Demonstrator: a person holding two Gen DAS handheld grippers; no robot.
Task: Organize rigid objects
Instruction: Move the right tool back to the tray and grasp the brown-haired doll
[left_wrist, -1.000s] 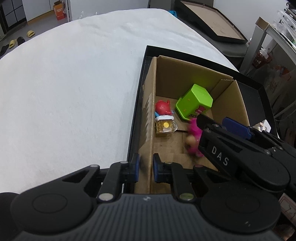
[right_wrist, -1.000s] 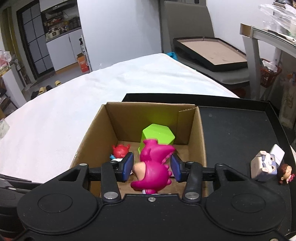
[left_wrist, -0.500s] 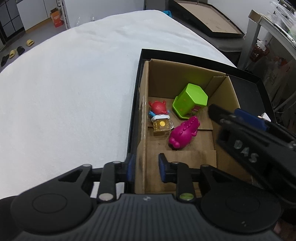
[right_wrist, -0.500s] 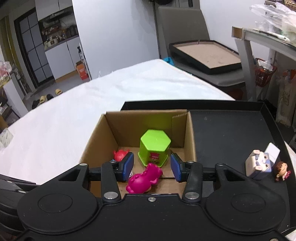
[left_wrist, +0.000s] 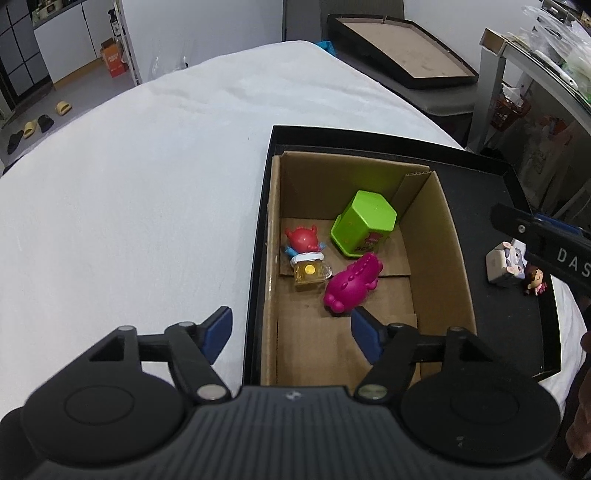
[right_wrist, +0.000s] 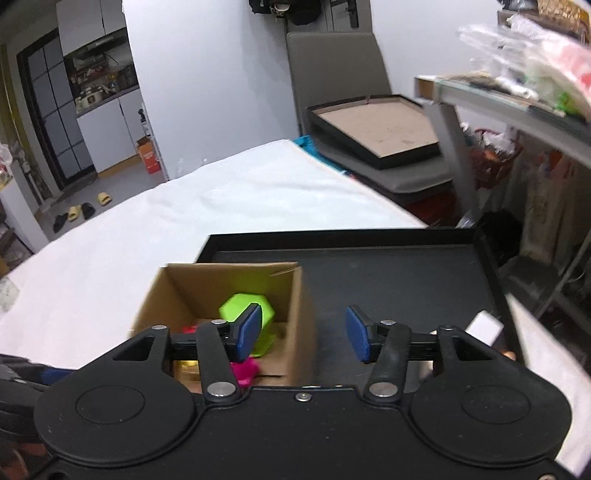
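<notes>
A cardboard box (left_wrist: 436, 236) stands in a black tray (left_wrist: 480, 173). On the box's floor lie a magenta dinosaur toy (left_wrist: 352, 284), a green hexagonal container (left_wrist: 364, 223), a red figure (left_wrist: 303, 238) and a yellow mug toy (left_wrist: 310, 271). My left gripper (left_wrist: 291, 330) hangs over the box's near left wall with its jaws opening and not pressing on the wall. My right gripper (right_wrist: 303, 334) is above the box's right wall (right_wrist: 303, 314), its jaws opening with nothing held. One of its fingers (left_wrist: 539, 242) shows at the right of the left wrist view.
A white cube figure (left_wrist: 504, 264) and a small doll (left_wrist: 533, 280) sit on the tray, right of the box. White cloth (left_wrist: 147, 192) covers the table to the left. A chair holds another dark tray (right_wrist: 373, 129), and a cluttered shelf (right_wrist: 517, 103) stands at the right.
My right gripper let go of the magenta toy, which now lies in the box, and drew back to the right. My left gripper let go of the box's wall, spread its jaws and rose.
</notes>
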